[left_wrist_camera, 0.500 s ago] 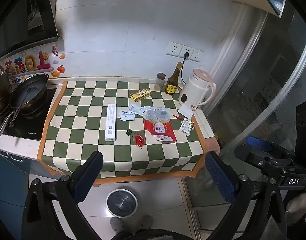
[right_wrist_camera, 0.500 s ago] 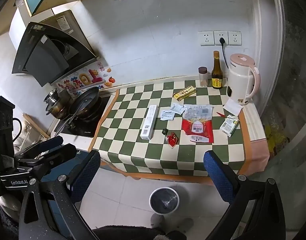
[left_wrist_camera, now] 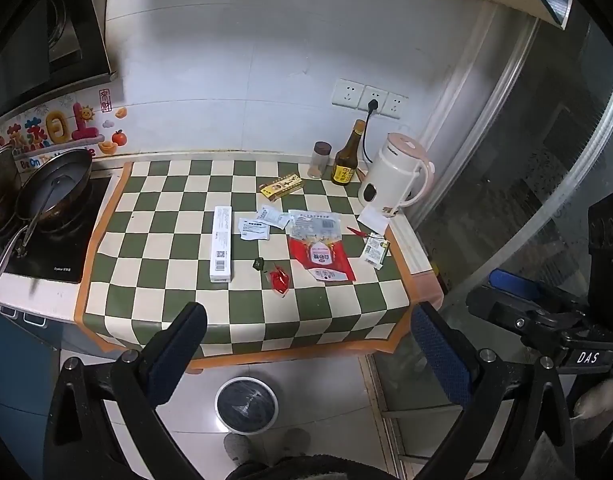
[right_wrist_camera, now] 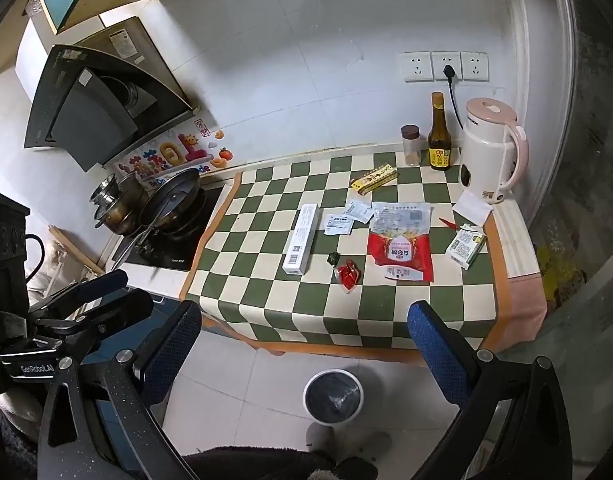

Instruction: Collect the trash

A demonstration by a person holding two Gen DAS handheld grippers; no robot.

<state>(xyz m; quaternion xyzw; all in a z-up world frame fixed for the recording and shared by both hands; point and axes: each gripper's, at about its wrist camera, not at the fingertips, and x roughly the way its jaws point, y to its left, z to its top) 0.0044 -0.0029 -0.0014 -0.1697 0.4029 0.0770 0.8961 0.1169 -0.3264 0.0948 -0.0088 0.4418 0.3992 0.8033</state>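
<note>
Left gripper: jaws spread wide, nothing between the blue pads; it hangs over the floor short of the counter's near edge.
Right gripper: jaws likewise spread wide and empty, also short of the counter.
Checkered mat: beyond both pairs of jaws, covering the counter; all the litter lies on it, well apart from the fingertips.
Long white box: ahead of the left gripper's left finger, lying lengthwise away from the jaws.
Red wrapper: crumpled, the piece nearest the jaws, roughly in line with the gap between them; a small dark scrap sits just beyond it.
Red-and-clear bag: flat, ahead of the gap toward the right finger.
White sachets: two, between the box and the bag, farther off.
Yellow packet: farthest out, near the bottle.
Small green-white carton: ahead of the right finger, near the mat's right edge.
Trash bin: on the floor, nearer than the fingertips, below the gap between the left gripper's jaws; in the right wrist view also below that gap.
Kettle: far right corner of the counter.
</note>
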